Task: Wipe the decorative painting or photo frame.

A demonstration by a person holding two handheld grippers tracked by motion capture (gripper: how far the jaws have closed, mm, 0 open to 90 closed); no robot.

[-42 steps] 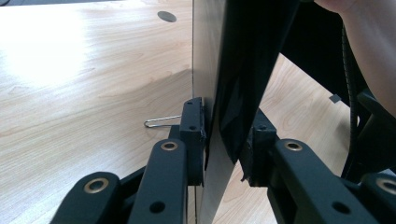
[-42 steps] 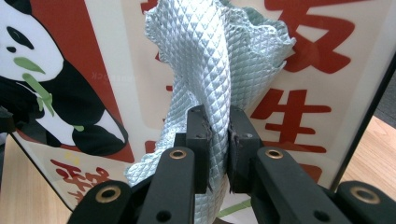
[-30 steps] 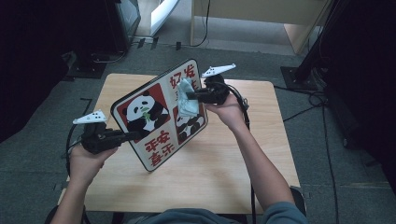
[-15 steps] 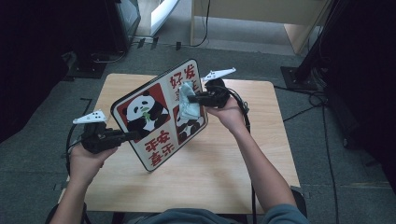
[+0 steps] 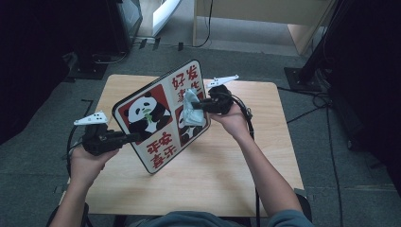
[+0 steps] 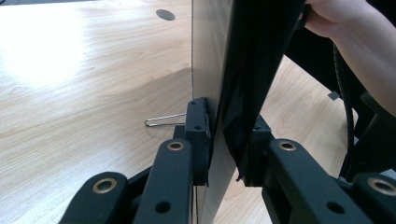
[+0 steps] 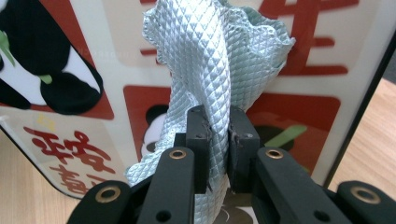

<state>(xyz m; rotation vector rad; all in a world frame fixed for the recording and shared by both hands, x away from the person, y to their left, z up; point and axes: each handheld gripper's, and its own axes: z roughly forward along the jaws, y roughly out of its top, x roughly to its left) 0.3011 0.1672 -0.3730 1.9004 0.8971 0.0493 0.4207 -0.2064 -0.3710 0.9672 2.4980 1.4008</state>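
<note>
A square board (image 5: 161,113) printed with pandas and red characters stands tilted above the wooden table (image 5: 203,179). My left gripper (image 5: 135,137) is shut on the board's left edge; in the left gripper view its jaws clamp the thin board (image 6: 219,79) edge-on. My right gripper (image 5: 196,105) is shut on a pale blue-green quilted cloth (image 5: 191,108) that lies against the board's printed face. In the right gripper view the cloth (image 7: 215,60) bunches up between the pads (image 7: 198,140), with the board (image 7: 327,112) right behind it.
A bent wire clip (image 6: 163,120) lies on the table behind the board. A round cable hole (image 6: 166,14) sits at the table's far side. Black cables (image 5: 246,111) trail from the right gripper. Dark equipment and a desk stand on the grey floor beyond.
The right gripper and cloth have shifted slightly on the board's face. The left gripper and board stay put.
</note>
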